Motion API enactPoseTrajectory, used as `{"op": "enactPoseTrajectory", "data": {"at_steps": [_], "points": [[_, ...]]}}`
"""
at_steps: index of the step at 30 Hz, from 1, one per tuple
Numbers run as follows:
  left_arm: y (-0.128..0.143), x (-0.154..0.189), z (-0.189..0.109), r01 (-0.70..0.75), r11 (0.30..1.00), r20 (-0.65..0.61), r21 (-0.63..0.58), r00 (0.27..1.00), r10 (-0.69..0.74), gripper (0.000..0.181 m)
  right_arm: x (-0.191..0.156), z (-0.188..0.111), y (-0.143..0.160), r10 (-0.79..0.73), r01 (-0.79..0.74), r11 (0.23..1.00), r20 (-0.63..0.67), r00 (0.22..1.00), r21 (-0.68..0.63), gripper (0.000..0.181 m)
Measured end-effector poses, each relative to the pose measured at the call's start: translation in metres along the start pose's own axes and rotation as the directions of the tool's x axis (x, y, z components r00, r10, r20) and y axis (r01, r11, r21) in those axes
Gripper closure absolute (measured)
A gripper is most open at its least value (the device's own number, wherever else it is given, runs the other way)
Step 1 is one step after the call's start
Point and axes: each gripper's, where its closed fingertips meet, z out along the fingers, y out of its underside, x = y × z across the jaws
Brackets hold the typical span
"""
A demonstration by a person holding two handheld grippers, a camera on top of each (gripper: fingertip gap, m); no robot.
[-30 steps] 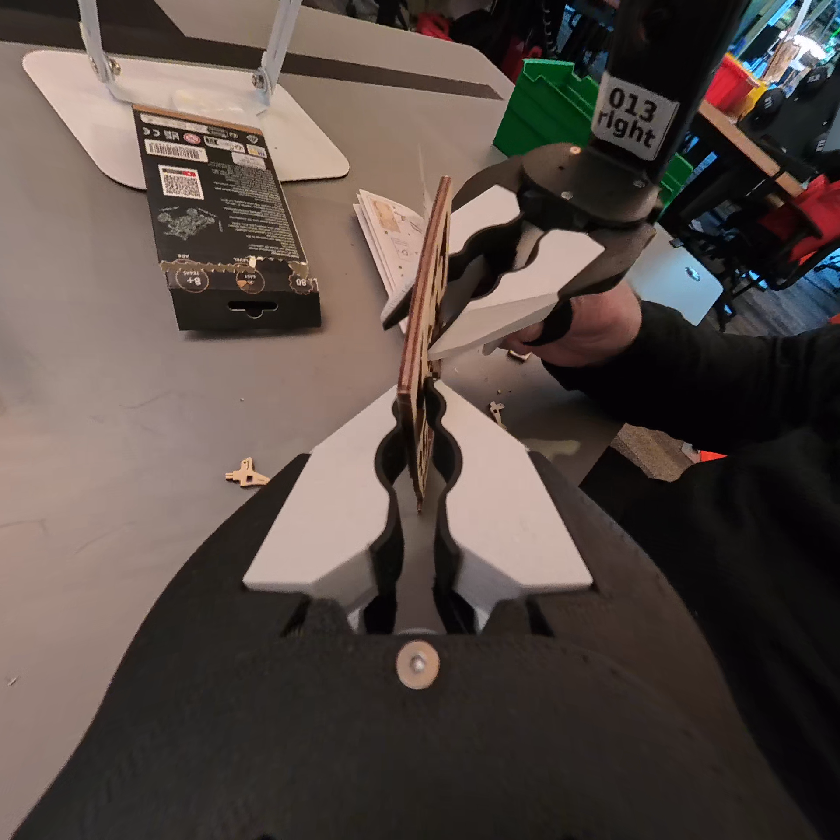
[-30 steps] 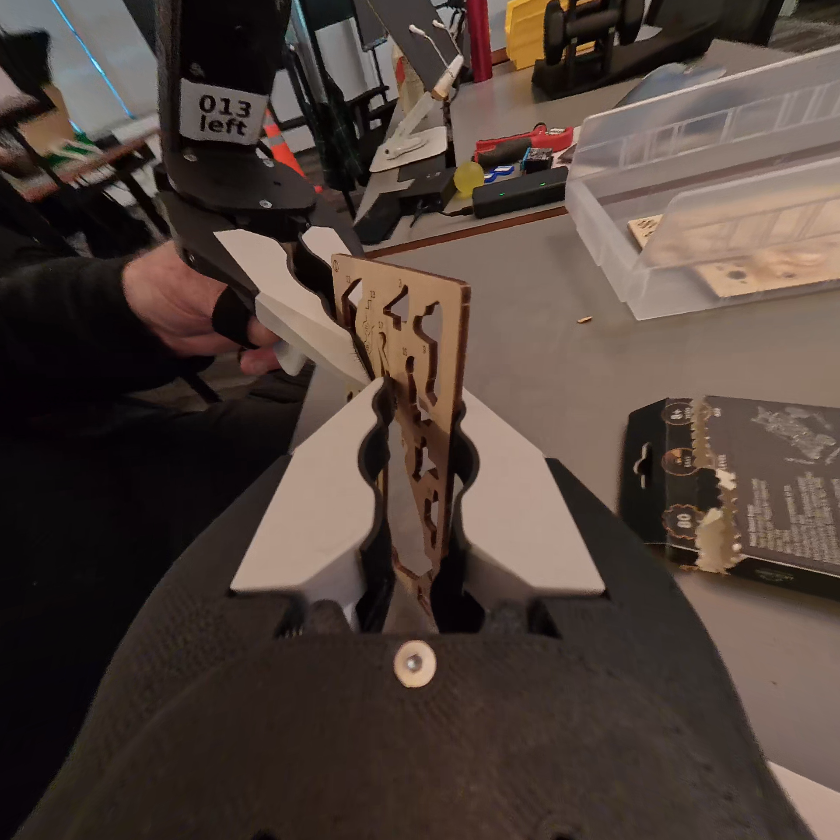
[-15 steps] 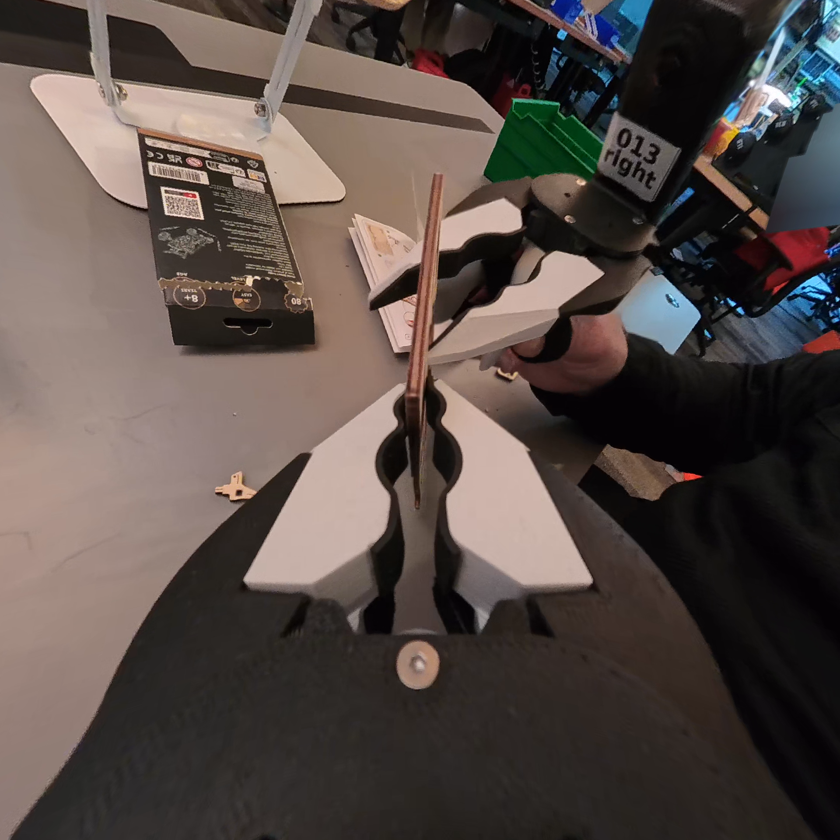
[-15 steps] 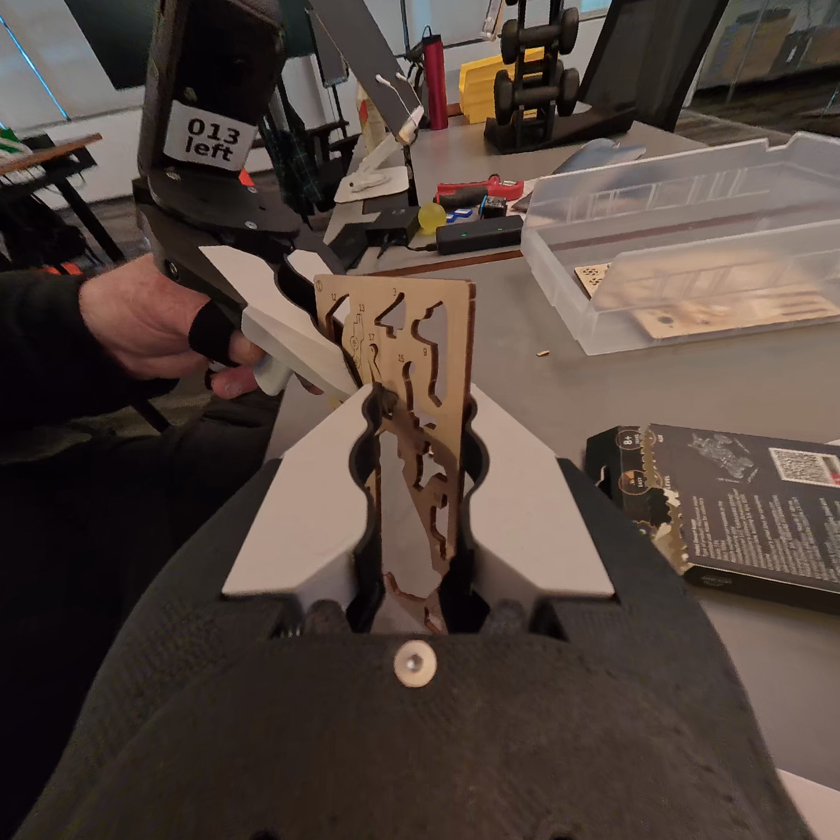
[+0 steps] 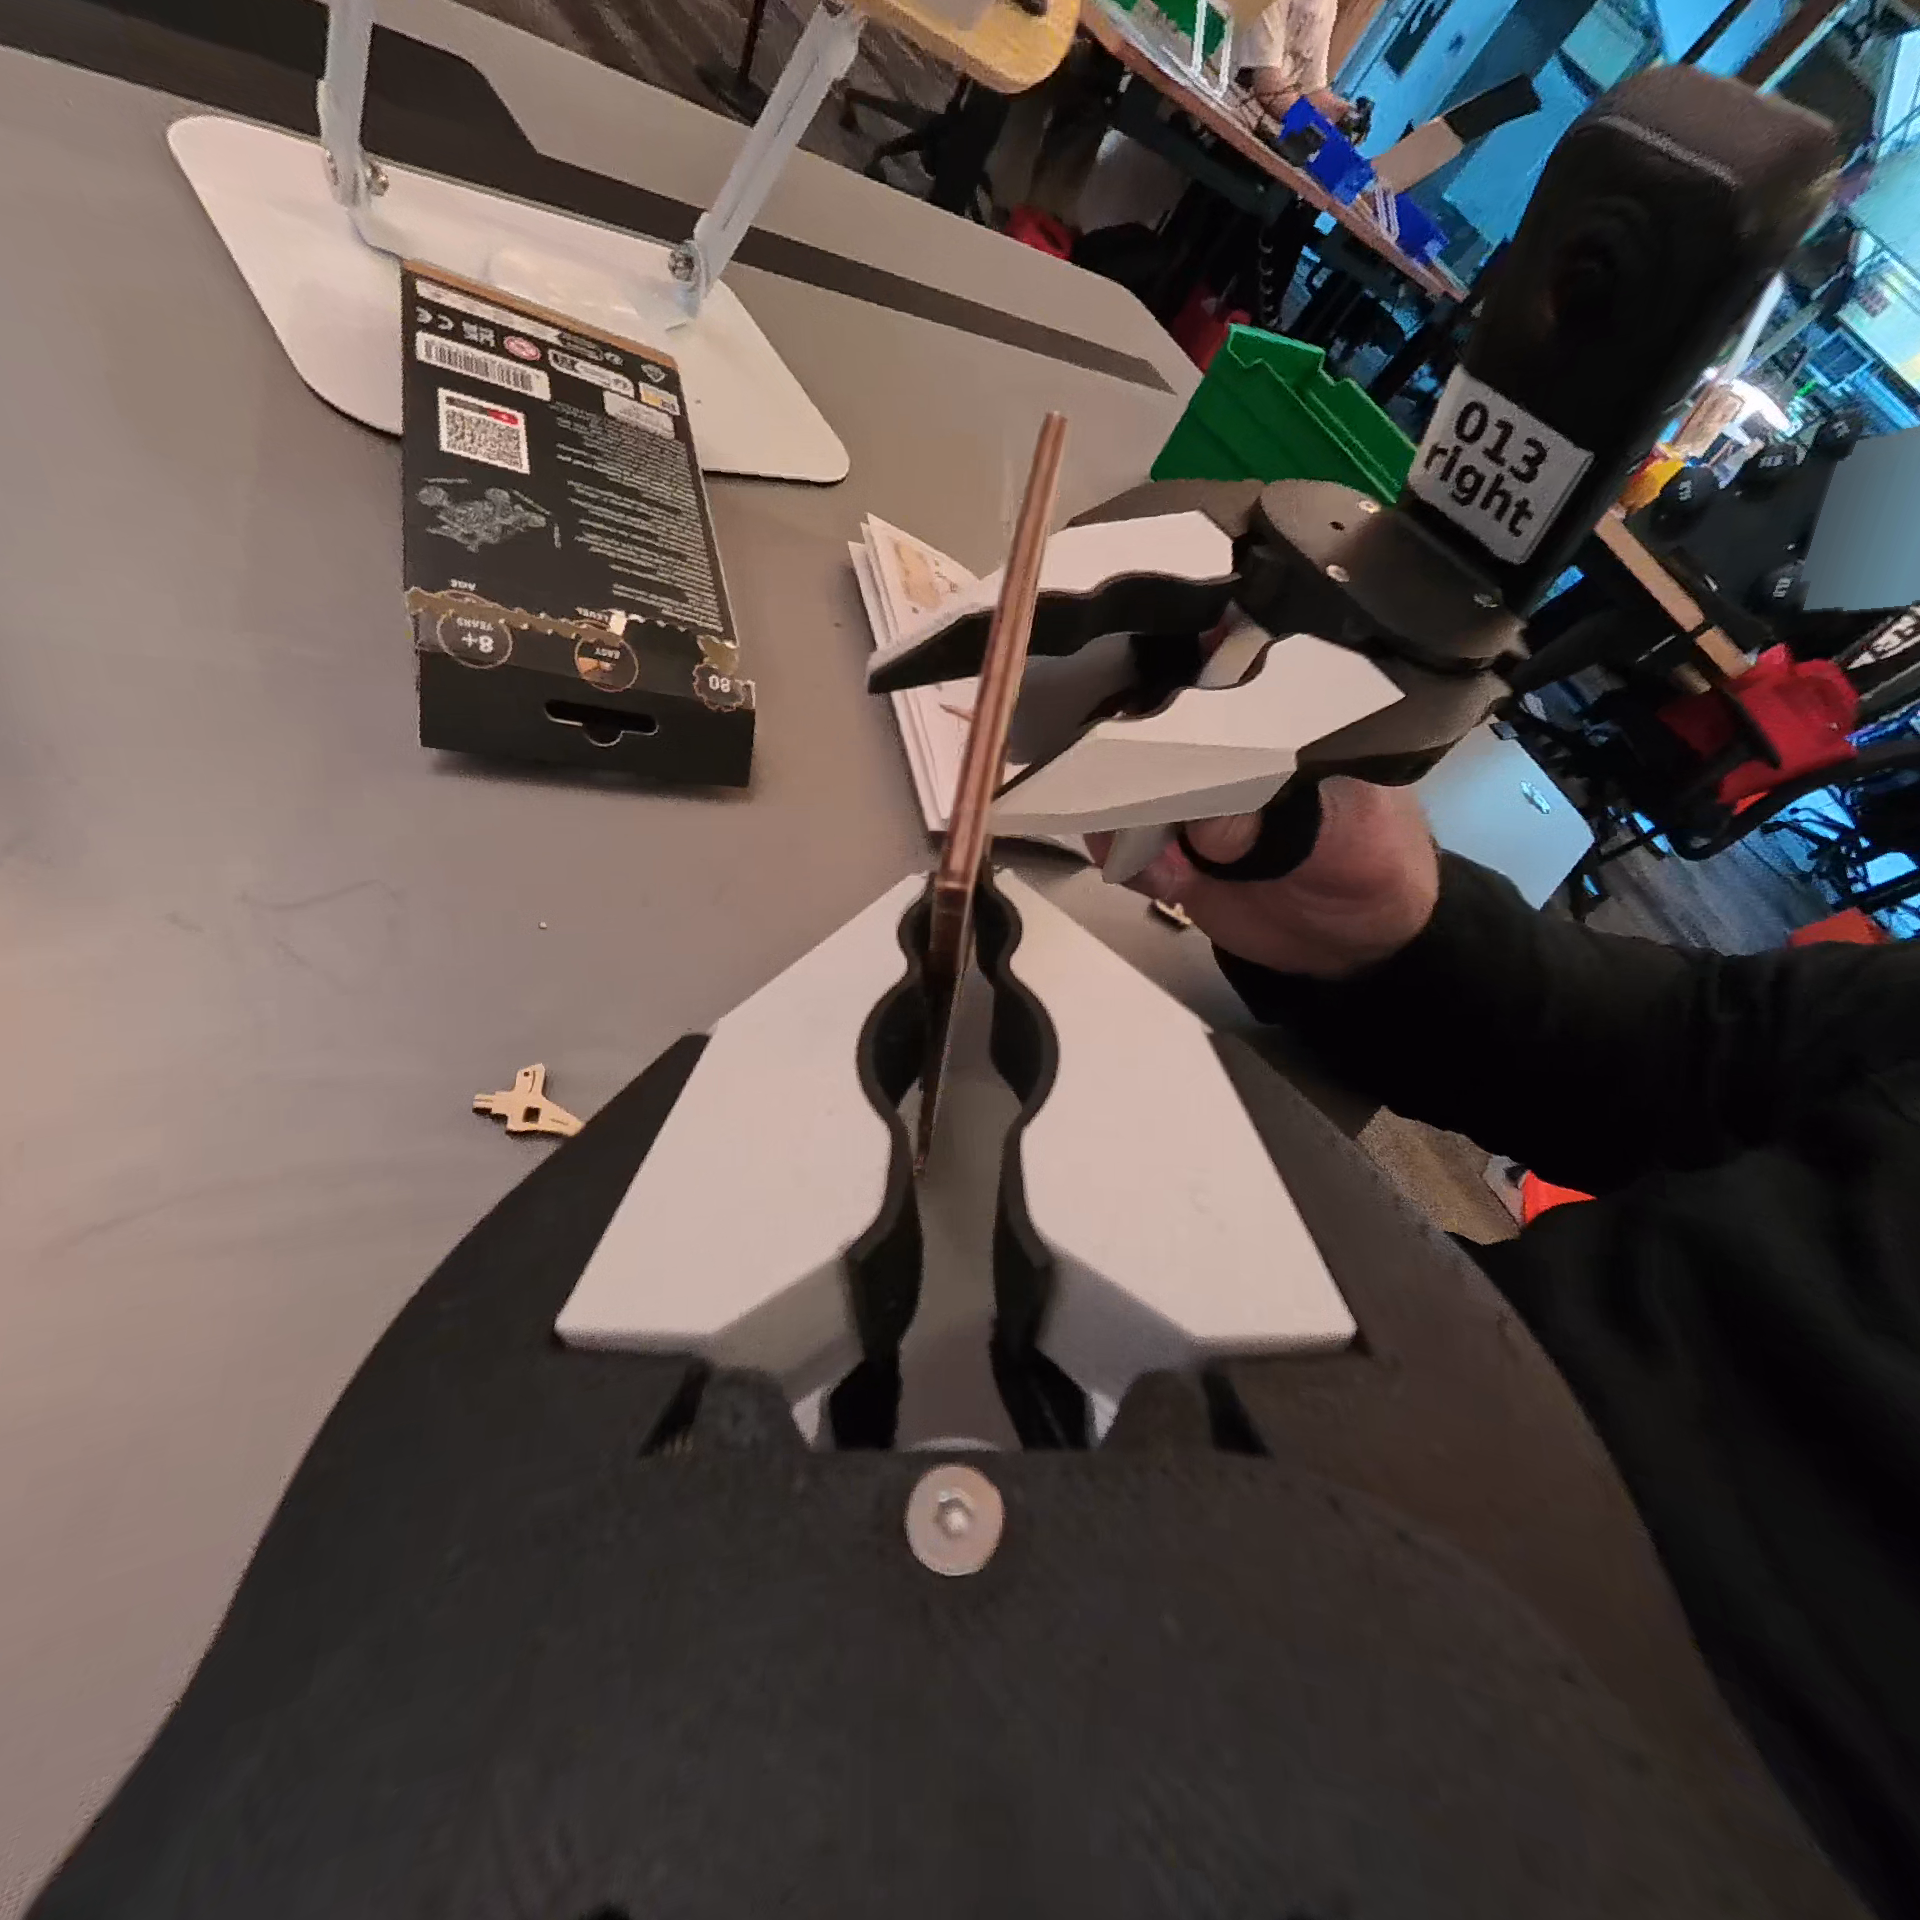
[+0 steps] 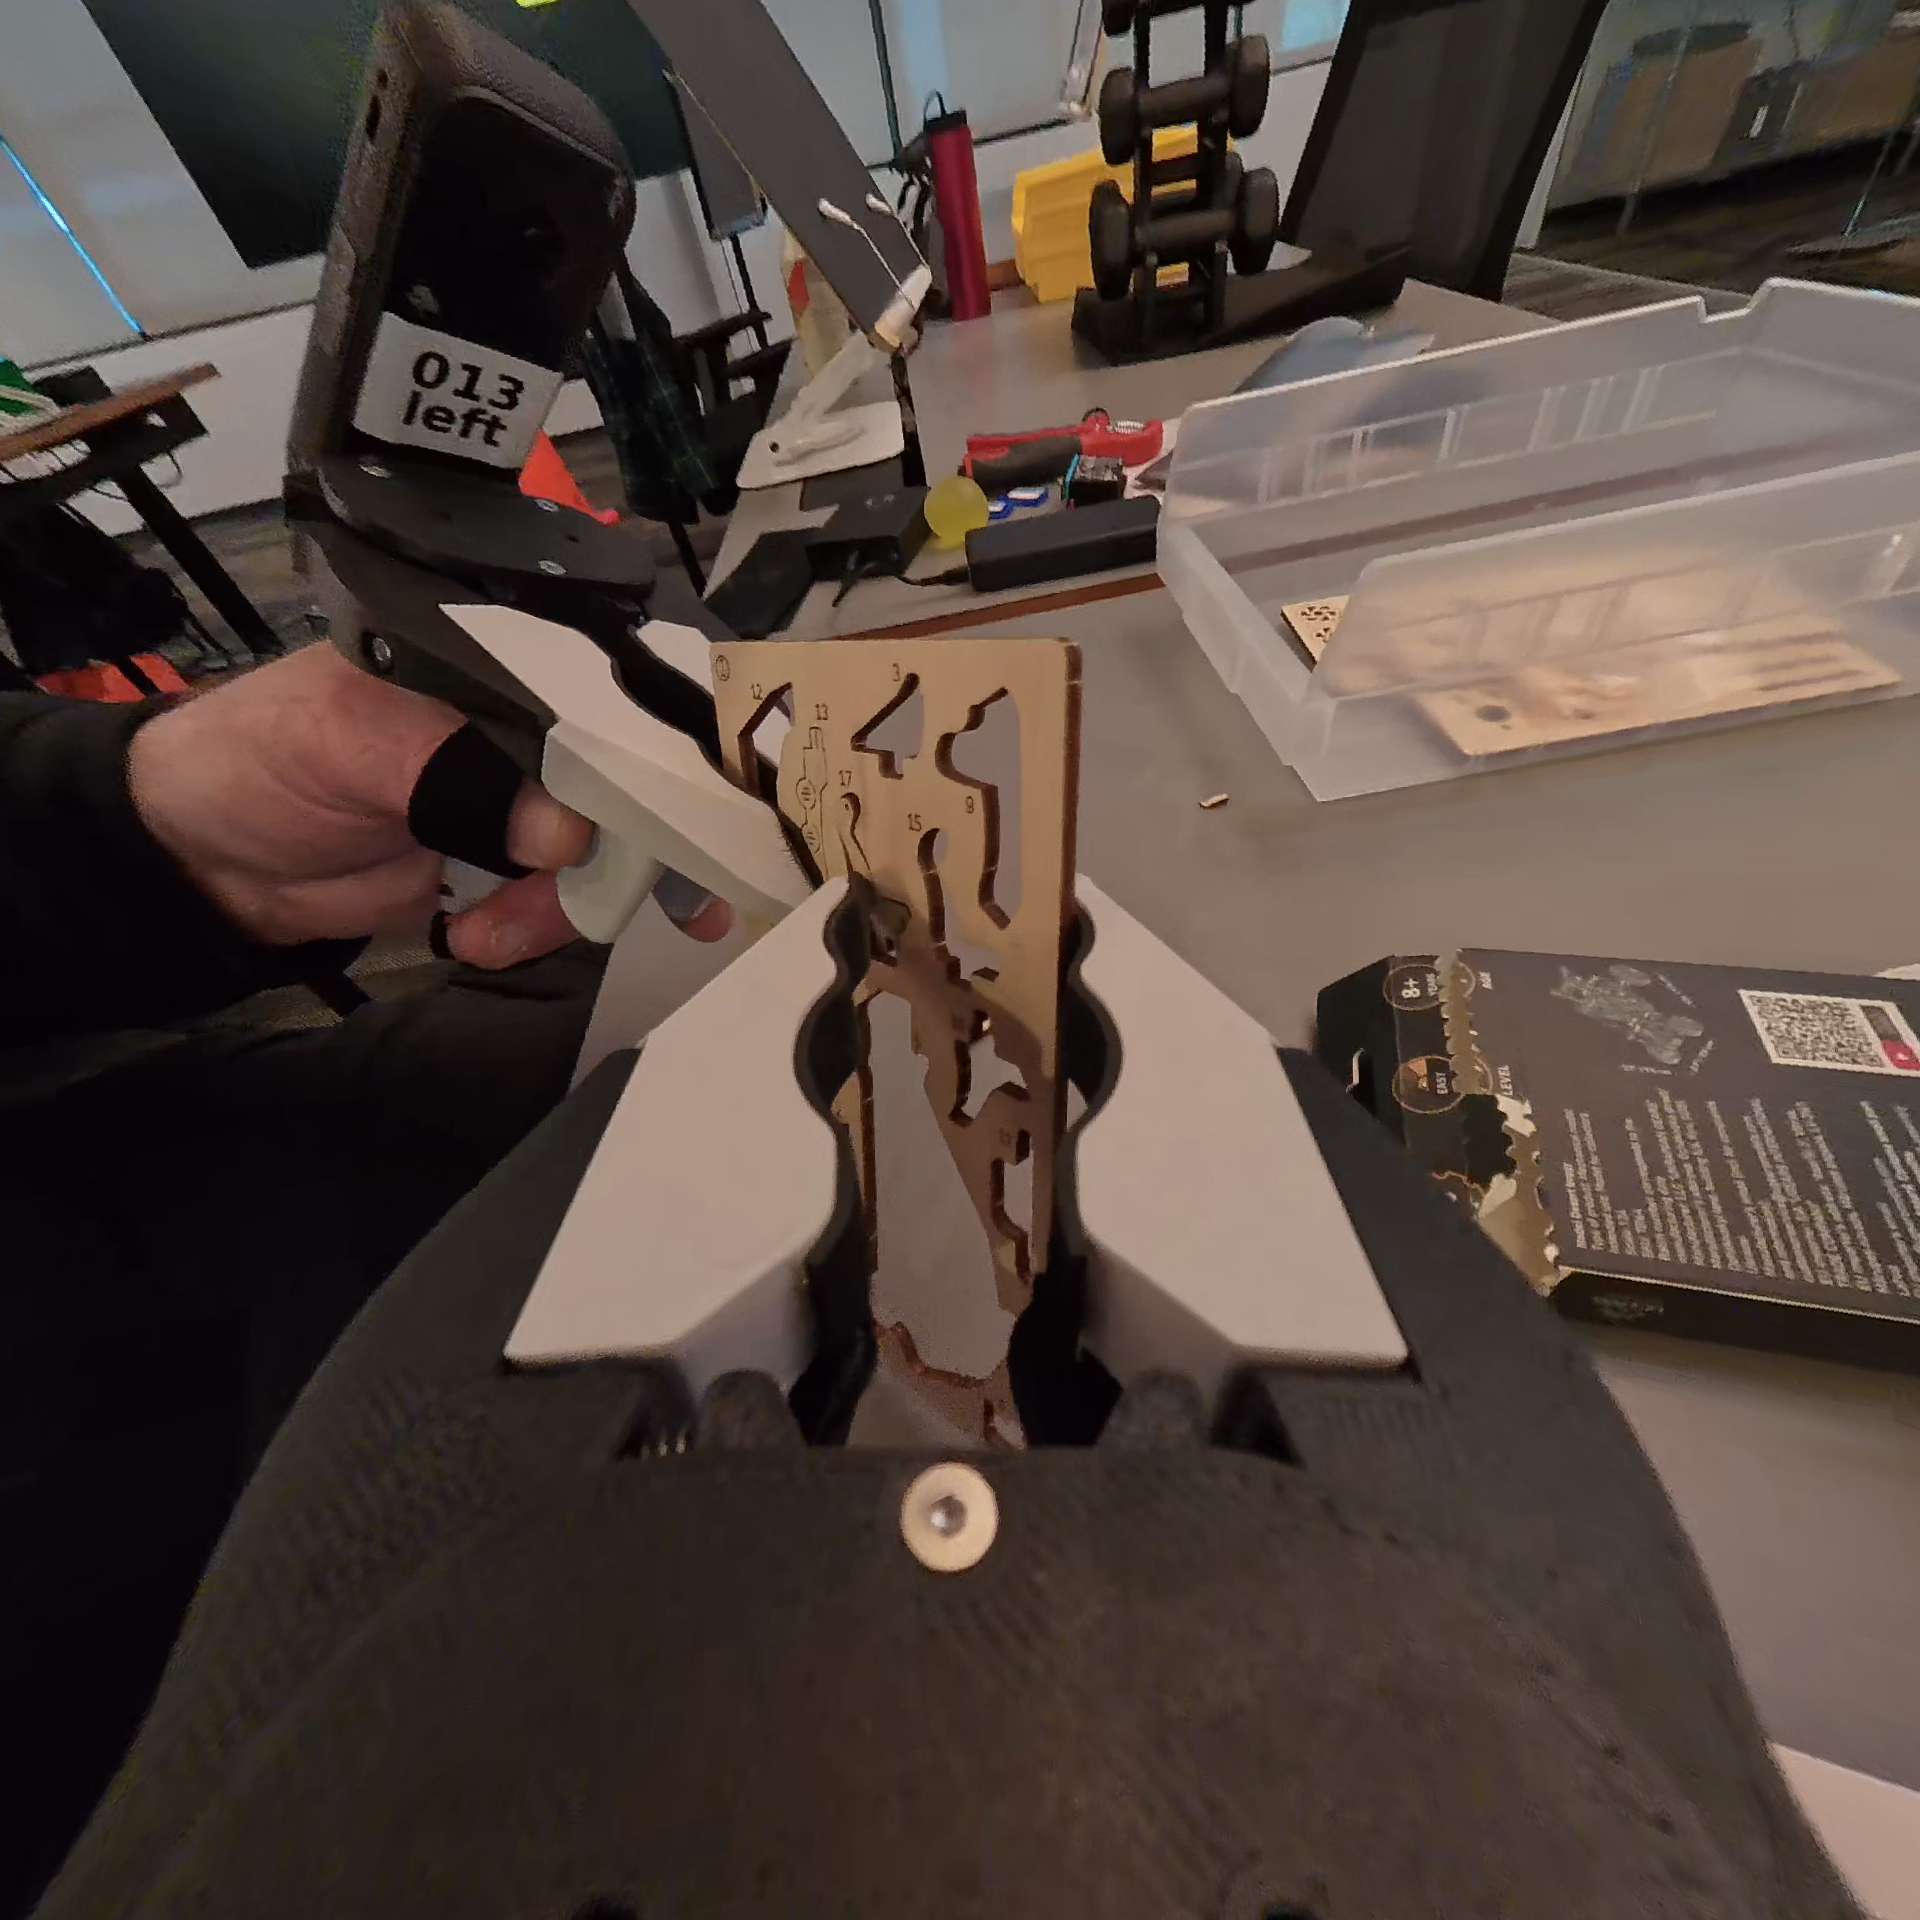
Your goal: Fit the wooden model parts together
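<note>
A thin wooden sheet of cut-out model parts (image 6: 1044,831) stands upright between the two grippers. In the left wrist view I see it edge-on (image 5: 1013,623). My left gripper (image 5: 954,894) is shut on the sheet's near edge. In the right wrist view it (image 6: 769,842) comes in from the left, held by a hand. My right gripper (image 6: 956,904) is open, with its jaws spread on either side of the sheet's face. It reaches in from the right in the left wrist view (image 5: 935,743). Several part shapes are missing from the sheet.
On the grey table lie a black cardboard box (image 5: 561,540) (image 6: 1662,1122), a white stand base (image 5: 499,312), a folded booklet (image 5: 904,613) and a small loose wooden part (image 5: 525,1103). A clear plastic bin (image 6: 1558,499) holds more wooden sheets at the right. Only a small space, under 4 cm, lies between the two pairs of fingers.
My right gripper's jaws have spread wider around the sheet. My left gripper keeps its hold. Both grippers and the sheet have tilted a little.
</note>
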Motion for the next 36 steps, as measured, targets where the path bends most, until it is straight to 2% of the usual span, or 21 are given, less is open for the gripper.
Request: {"op": "enactPoseTrajectory", "data": {"at_steps": [3, 7, 12, 14, 16, 19, 21, 24, 26, 28, 32, 36], "points": [[-0.001, 0.001, 0.001, 0.063, 0.998, -0.041, 0.018, 0.997, -0.062, 0.179, 0.002, 0.0, 0.0, 0.023, -0.023, 1.0, -0.008, 1.0, 0.007, 0.149], [-0.001, -0.003, 0.003, 0.077, 0.996, 0.005, 0.045, 0.997, -0.078, 0.178, 0.006, 0.003, 0.003, 0.109, -0.109, 0.994, -0.012, 0.994, -0.005, 0.147], [0.0, -0.013, 0.004, 0.085, 0.993, 0.092, 0.084, 0.991, -0.093, 0.177, 0.012, 0.008, 0.007, 0.026, -0.032, 0.997, -0.095, 0.995, -0.068, 0.146], [0.001, -0.015, 0.004, 0.105, 0.991, 0.077, 0.077, 0.991, -0.111, 0.176, 0.013, 0.01, 0.008, 0.02, -0.026, 0.997, -0.089, 0.996, -0.073, 0.147], [0.0, -0.011, 0.002, 0.135, 0.988, 0.007, 0.07, 0.991, -0.136, 0.177, 0.01, 0.009, 0.007, 0.032, -0.035, 0.997, -0.047, 0.998, -0.065, 0.147], [-0.01, -0.012, -0.005, 0.109, 0.985, 0.0, 0.131, 0.994, -0.11, 0.177, 0.006, 0.009, 0.009, 0.133, -0.13, 0.99, 0.063, 0.989, -0.056, 0.149], [-0.011, -0.01, -0.006, 0.122, 0.985, -0.033, 0.124, 0.992, -0.119, 0.178, 0.004, 0.008, 0.009, 0.157, -0.153, 0.987, 0.093, 0.983, -0.047, 0.151], [-0.013, -0.004, -0.004, 0.118, 0.985, -0.044, 0.128, 0.993, -0.113, 0.179, 0.005, 0.006, 0.004, 0.15, -0.149, 0.989, 0.085, 0.985, -0.024, 0.153], [-0.01, -0.006, 0.0, 0.116, 0.987, -0.015, 0.109, 0.993, -0.115, 0.179, 0.008, 0.007, 0.003, 0.112, -0.112, 0.994, 0.04, 0.993, -0.021, 0.146], [-0.007, -0.01, 0.001, 0.14, 0.985, -0.01, 0.102, 0.99, -0.139, 0.18, 0.011, 0.005, -0.002, 0.092, -0.092, 0.996, 0.005, 0.996, 0.0, 0.129], [-0.004, -0.008, 0.003, 0.127, 0.987, -0.003, 0.096, 0.992, -0.127, 0.18, 0.019, 0.004, -0.001, 0.103, -0.103, 0.995, -0.015, 0.995, 0.002, 0.149], [-0.003, -0.009, 0.005, 0.12, 0.988, 0.015, 0.098, 0.992, -0.122, 0.18, 0.015, 0.004, -0.002, 0.12, -0.12, 0.993, 0.028, 0.992, -0.002, 0.14]]}}
